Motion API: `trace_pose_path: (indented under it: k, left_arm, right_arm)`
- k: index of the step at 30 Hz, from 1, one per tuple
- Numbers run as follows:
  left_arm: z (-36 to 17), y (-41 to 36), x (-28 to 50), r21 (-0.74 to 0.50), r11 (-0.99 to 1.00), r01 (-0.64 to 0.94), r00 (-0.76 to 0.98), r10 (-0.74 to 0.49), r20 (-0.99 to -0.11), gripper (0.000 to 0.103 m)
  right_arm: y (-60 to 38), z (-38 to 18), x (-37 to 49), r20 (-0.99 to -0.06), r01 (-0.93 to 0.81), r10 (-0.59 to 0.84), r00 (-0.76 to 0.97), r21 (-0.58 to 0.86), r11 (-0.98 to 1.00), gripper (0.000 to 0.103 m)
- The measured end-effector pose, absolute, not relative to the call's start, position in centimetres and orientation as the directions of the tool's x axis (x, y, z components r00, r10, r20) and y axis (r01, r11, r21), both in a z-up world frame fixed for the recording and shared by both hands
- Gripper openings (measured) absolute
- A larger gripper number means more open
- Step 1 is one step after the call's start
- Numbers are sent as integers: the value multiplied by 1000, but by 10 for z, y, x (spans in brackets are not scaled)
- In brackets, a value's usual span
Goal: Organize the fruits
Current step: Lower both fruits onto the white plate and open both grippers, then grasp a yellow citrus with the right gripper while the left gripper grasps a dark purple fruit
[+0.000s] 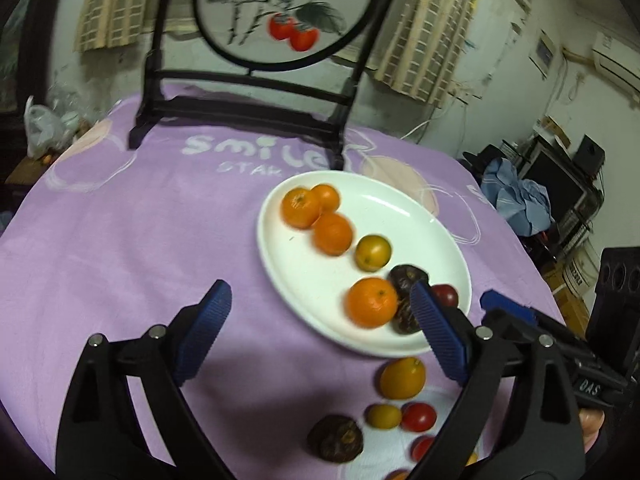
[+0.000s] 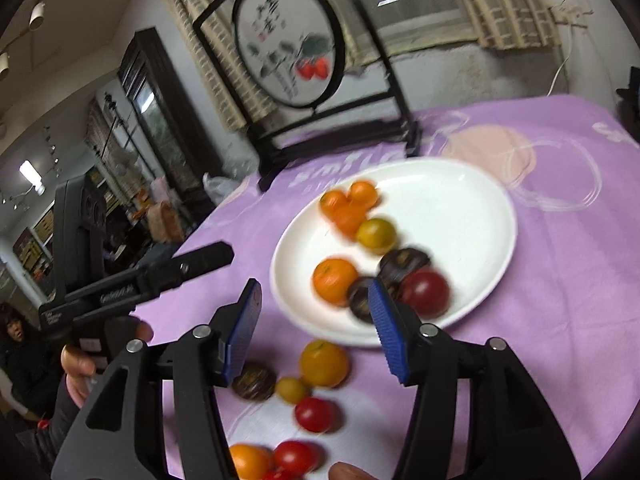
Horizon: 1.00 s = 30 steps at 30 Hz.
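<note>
A white plate (image 1: 420,216) on the purple cloth holds several oranges (image 1: 372,302), a yellow-green fruit (image 1: 373,253), dark brown fruits (image 1: 408,276) and a red one (image 1: 447,294). The plate also shows in the right wrist view (image 2: 460,208). Loose fruit lies on the cloth in front of it: an orange (image 1: 402,378), a dark fruit (image 1: 336,438), red tomatoes (image 1: 418,417). My left gripper (image 1: 320,320) is open and empty above the plate's near edge. My right gripper (image 2: 314,312) is open and empty above the loose orange (image 2: 324,363) and plate edge.
A black-framed round painted screen (image 1: 280,12) stands at the back of the table. A plastic bag (image 1: 40,124) sits at the far left edge. The other gripper shows in each view: the right one (image 1: 496,300) by the plate, the left one (image 2: 224,254) at left.
</note>
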<state>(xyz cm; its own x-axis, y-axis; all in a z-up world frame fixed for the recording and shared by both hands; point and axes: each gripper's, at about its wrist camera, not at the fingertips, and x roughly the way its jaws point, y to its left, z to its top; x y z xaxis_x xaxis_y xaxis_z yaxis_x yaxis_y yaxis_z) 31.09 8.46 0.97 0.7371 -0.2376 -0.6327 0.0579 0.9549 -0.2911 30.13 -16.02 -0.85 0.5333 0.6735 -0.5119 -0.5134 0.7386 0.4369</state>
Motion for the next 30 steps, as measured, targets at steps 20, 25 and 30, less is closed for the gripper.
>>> trace_pose_path:
  k: [20,25,30]
  left_arm:
    - [3,115,263,-263,965,-5,753,-169,-636,94]
    - [3,113,262,-259,966,-1,748,-171,-641,94]
    - [1,111,262,-233,972,14,740,-166,-652,94]
  right_arm:
    - [-115,-55,297,-731,-444,503,461,301,844,56]
    - [-113,-61,303,-742,-426,491,457,301,853,47]
    - [-116,-56,294,-732,-454,516,446,312,835,37]
